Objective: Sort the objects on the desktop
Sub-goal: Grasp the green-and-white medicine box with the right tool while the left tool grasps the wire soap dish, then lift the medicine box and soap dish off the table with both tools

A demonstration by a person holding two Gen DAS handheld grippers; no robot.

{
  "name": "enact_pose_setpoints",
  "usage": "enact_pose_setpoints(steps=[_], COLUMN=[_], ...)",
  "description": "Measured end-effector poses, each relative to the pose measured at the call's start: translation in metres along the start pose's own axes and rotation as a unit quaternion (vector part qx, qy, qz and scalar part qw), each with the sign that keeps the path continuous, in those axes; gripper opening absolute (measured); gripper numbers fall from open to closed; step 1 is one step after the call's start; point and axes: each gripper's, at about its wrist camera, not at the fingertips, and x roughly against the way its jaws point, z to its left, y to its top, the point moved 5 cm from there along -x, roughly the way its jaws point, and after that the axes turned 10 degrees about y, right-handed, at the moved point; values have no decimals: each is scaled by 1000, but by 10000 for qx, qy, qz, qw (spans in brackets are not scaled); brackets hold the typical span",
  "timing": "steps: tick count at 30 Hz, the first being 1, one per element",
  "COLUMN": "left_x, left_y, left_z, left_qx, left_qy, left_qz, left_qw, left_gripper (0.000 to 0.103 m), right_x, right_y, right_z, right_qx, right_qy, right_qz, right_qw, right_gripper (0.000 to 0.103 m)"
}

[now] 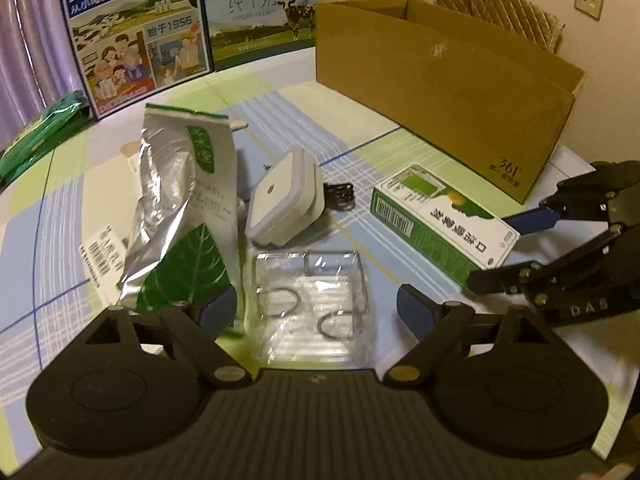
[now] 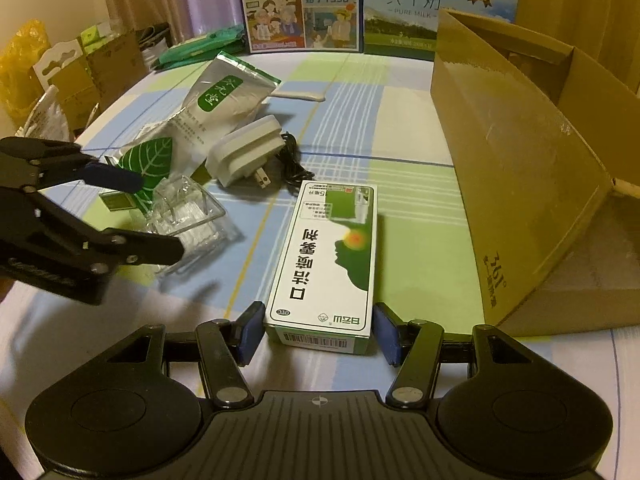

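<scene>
The open cardboard box [image 2: 520,168] stands at the right of the checked tablecloth [image 2: 400,128], and the little of its inside that shows looks bare, so I judge the sorting barely begun. 5 loose things lie outside it: the silver foil pouch with a green leaf print [image 1: 180,216], the green-and-white medicine carton [image 2: 326,256], the white plug-in adapter [image 1: 286,200] with its black cord [image 2: 290,160], the clear plastic packet [image 1: 312,300], and a white barcoded slip [image 1: 100,256] half under the pouch. The right gripper [image 2: 318,334] has its jaws apart, 1 blue pad at each side of the carton's near end; whether they touch it is unclear. The left gripper [image 1: 316,312] is spread wide over the clear packet, gripping nothing. Most of the box floor is hidden by its wall, the packet's ring-shaped contents are hard to identify, and 2 milk cartons [image 1: 200,20] behind are cut off at the top.
</scene>
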Motion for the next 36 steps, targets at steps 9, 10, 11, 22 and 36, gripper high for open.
enact_pose_setpoints(steps=[9,10,11,22,36], left_x=[-16,-17,-18,-15,22], left_y=[4,3,3,-4,-29], left_z=[-2,-3,-3,-11,-77], left_qx=[-114,-115,-122,77,56], left_qy=[204,209,209,223,100], left_qz=[-19,-23,-6,229,370], left_qw=[9997,9997,9997,9995,9992], left_gripper=[83,82,81,63,64], right_x=[-10,-10,-11,-1,46], right_y=[1,2,3,0,-52], right_z=[-5,-5,-6,-7,-10], right_qx=[28,20,19,67,89], right_qy=[47,48,48,-42,-108], right_qz=[22,15,7,-11,59], right_qw=[10000,10000,10000,10000,9999], right_gripper=[58,58,58,53,54])
